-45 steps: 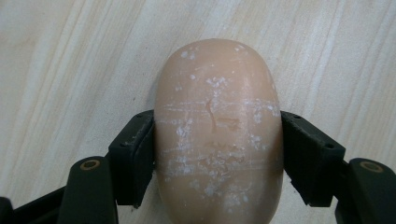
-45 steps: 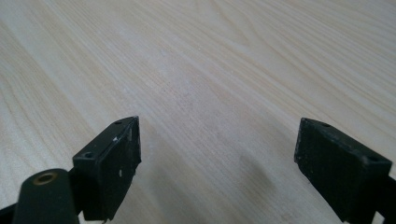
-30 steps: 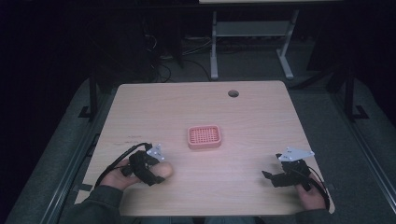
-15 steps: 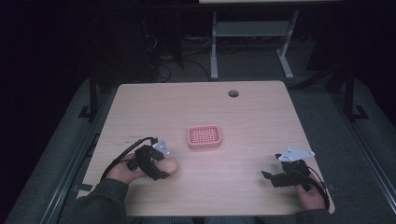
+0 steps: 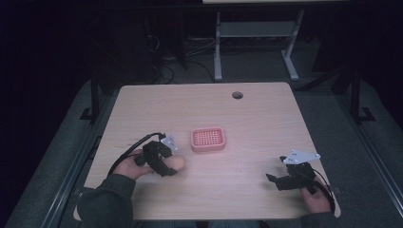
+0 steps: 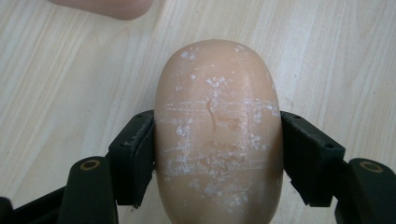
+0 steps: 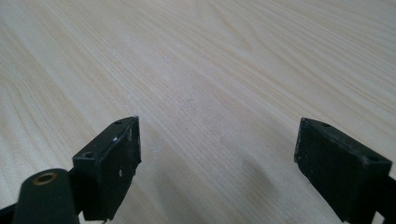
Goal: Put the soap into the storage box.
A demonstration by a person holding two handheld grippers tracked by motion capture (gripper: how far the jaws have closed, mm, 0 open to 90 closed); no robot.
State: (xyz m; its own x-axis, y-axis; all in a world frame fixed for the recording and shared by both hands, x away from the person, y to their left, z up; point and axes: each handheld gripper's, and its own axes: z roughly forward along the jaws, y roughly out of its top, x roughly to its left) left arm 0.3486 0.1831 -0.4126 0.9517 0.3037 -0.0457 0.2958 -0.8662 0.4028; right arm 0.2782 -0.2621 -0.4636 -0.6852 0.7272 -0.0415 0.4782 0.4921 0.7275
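Pale wood-grain table (image 5: 266, 123) with rounded corners and a round cable hole (image 5: 237, 95) near the far edge. Grey carpeted floor (image 5: 62, 142) around it, dimly lit. Behind, a white-framed desk base (image 5: 256, 33) and tangled cables (image 5: 166, 71) in darkness.

Each black hand-held gripper (image 5: 159, 156) carries a grey three-cornered plate, brass-ringed screws, trailing black cable.

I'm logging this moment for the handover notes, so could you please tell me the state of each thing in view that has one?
Left claw: shut on the soap bar, one jaw on each side.
Soap bar: gripped, low over the table, scuffed white.
Right claw: open, nothing between its jaws.
Pink soap dish: upright on the table, empty.
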